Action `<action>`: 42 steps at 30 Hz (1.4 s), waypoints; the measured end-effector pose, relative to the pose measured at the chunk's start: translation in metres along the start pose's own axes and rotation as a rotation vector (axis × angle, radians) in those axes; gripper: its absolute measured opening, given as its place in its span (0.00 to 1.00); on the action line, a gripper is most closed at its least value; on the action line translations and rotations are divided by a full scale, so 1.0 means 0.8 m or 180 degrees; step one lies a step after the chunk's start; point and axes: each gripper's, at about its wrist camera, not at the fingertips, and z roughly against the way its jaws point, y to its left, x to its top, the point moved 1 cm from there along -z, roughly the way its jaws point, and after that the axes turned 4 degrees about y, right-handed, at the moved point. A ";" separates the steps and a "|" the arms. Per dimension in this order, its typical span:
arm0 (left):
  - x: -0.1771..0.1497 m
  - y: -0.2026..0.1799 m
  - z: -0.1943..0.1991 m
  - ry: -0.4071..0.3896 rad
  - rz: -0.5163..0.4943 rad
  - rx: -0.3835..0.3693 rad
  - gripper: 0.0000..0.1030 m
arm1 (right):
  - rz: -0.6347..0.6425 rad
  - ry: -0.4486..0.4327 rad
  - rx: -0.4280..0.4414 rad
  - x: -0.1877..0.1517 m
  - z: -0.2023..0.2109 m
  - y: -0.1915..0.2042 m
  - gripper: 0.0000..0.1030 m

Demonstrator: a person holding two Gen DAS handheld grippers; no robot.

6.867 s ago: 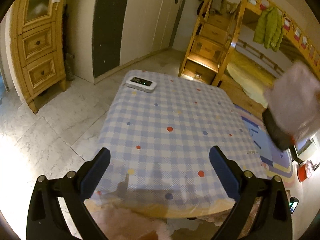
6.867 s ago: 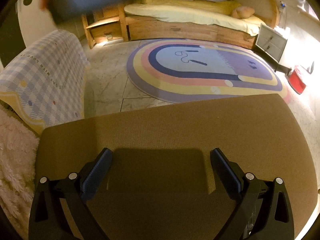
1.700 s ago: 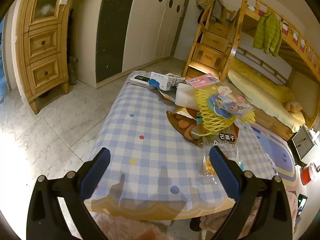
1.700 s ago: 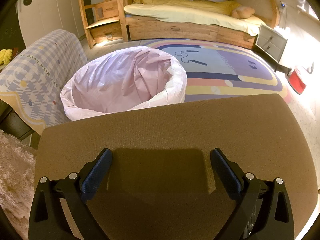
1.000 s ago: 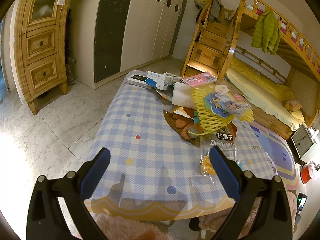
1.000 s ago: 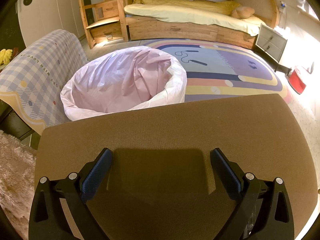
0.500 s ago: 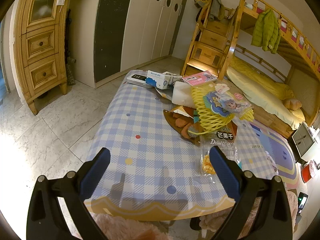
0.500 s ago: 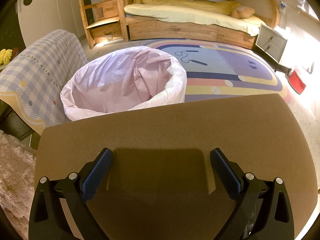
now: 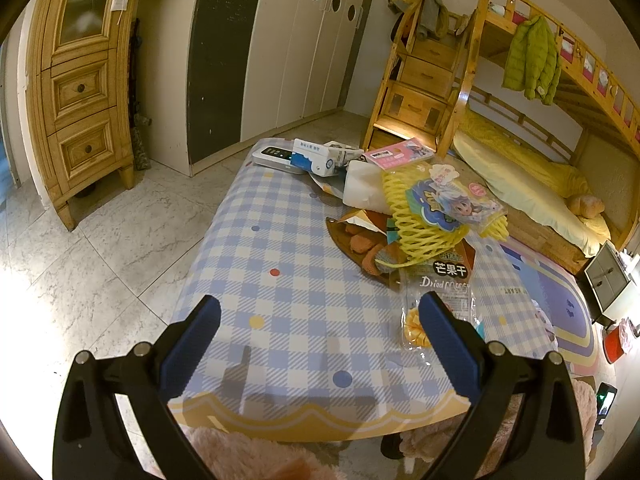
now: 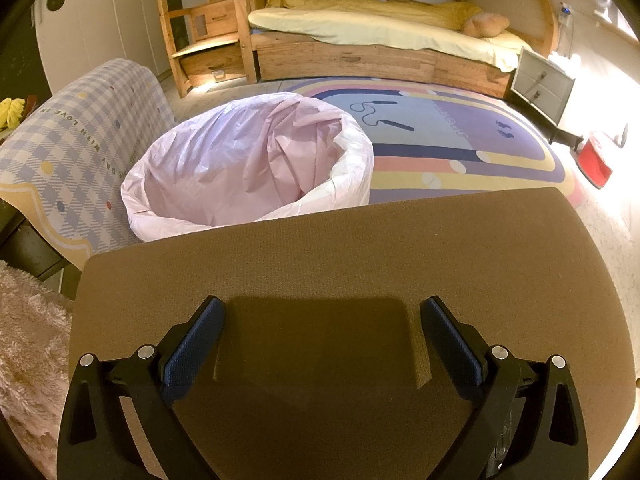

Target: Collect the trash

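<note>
A heap of trash lies on the checked tablecloth [image 9: 288, 256]: a dried mango bag [image 9: 442, 292], yellow foam netting [image 9: 416, 228], a cartoon wrapper [image 9: 456, 200], a brown snack bag [image 9: 356, 240], a white pouch [image 9: 360, 188], a blue-white box [image 9: 312, 158] and a pink packet [image 9: 400, 152]. My left gripper [image 9: 320, 332] is open and empty above the table's near edge. My right gripper [image 10: 320, 336] is open and empty over a brown chair seat [image 10: 360, 264]. A bin with a pink liner [image 10: 248, 168] stands on the floor beyond the seat.
A white device [image 9: 272, 156] lies at the table's far end. A wooden cabinet [image 9: 80, 92] stands at the left, a bunk bed [image 9: 520, 128] at the right. A striped rug [image 10: 460, 144] and a red box [image 10: 594, 162] lie on the floor.
Several seconds ago the table held only the white device and no bin showed. Over the last second nothing has visibly moved.
</note>
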 end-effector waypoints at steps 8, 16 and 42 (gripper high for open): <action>-0.003 -0.002 -0.001 0.0016 -0.0010 0.0005 0.93 | 0.0000 0.0001 -0.0001 0.000 0.000 0.000 0.94; -0.002 -0.003 -0.001 0.0019 -0.0016 0.0009 0.93 | -0.0001 0.0002 -0.0003 0.000 0.000 0.000 0.94; -0.002 -0.002 -0.002 0.0024 -0.0010 0.0006 0.93 | -0.0002 0.0004 -0.0005 0.000 -0.001 0.000 0.94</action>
